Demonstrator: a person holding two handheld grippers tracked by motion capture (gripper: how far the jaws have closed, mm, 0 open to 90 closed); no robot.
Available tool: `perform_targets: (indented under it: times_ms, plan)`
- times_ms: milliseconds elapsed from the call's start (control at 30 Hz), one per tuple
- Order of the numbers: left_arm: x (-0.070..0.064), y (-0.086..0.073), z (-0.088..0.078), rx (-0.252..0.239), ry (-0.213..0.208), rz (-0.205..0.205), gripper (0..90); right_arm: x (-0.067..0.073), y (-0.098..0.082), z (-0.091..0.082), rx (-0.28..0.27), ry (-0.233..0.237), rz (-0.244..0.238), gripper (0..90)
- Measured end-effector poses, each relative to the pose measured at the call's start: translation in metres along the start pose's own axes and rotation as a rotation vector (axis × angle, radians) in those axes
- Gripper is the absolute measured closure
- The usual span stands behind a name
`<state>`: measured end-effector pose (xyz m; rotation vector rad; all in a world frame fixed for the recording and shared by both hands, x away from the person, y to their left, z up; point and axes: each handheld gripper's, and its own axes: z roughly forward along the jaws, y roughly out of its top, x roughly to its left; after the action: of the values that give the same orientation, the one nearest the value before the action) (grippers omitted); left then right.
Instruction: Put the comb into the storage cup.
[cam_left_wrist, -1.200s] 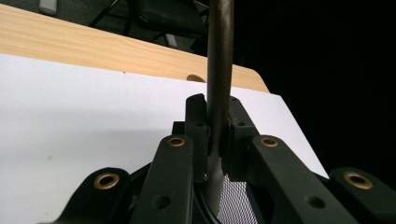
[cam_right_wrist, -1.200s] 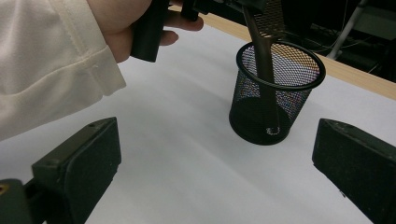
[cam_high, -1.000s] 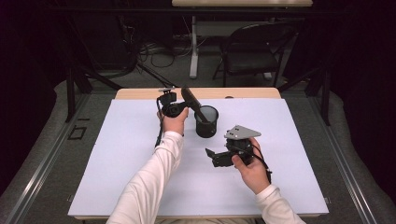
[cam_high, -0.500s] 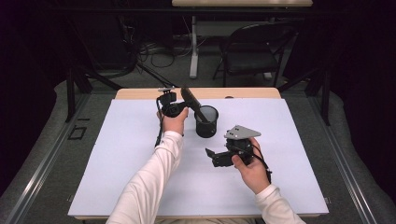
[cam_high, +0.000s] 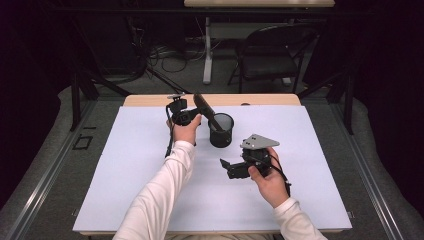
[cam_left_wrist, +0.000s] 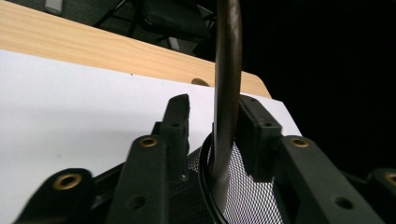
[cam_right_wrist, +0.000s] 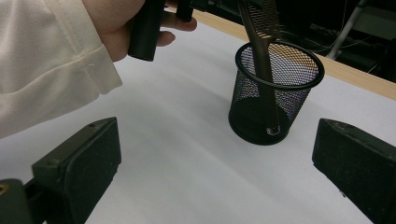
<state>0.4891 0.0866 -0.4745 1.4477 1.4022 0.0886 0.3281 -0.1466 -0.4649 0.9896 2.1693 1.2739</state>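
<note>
1. High view: black wire-mesh cylindrical cup (cam_high: 221, 131) stands upright on the white table sheet (cam_high: 125, 165); dark long-handled brush (cam_high: 205, 109) leans inside it.
2. Left gripper (cam_left_wrist: 212, 119): jaws just opening, parted around the brush handle, one pad apart from it.
3. Right gripper (cam_high: 226, 165): jaws wide, empty, near the cup.

The high view looks forward and down over the whole table (cam_high: 150, 200) from the near side. The left gripper view sits close above the mesh cup (cam_left_wrist: 252, 196), facing far-right. The right gripper view looks low across the sheet toward that same cup (cam_right_wrist: 273, 100).
</note>
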Motion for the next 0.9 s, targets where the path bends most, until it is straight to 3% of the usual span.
perform_targets:
  times_ms: [433, 733, 900]
  plan:
    - [-0.004, 0.001, -0.003, -0.043, 0.016, 0.033, 45.5, 0.0, 0.0, 0.0, 0.0, 0.0, -0.002, 1.0]
    - [-0.003, 0.004, -0.008, -0.033, 0.06, 0.07, 33.4, 0.0, 0.0, 0.0, 0.002, -0.002, -0.001, 1.0]
    - [-0.002, 0.007, -0.014, -0.025, 0.059, 0.086, 31.9, 0.0, 0.0, 0.0, 0.002, -0.005, -0.001, 1.0]
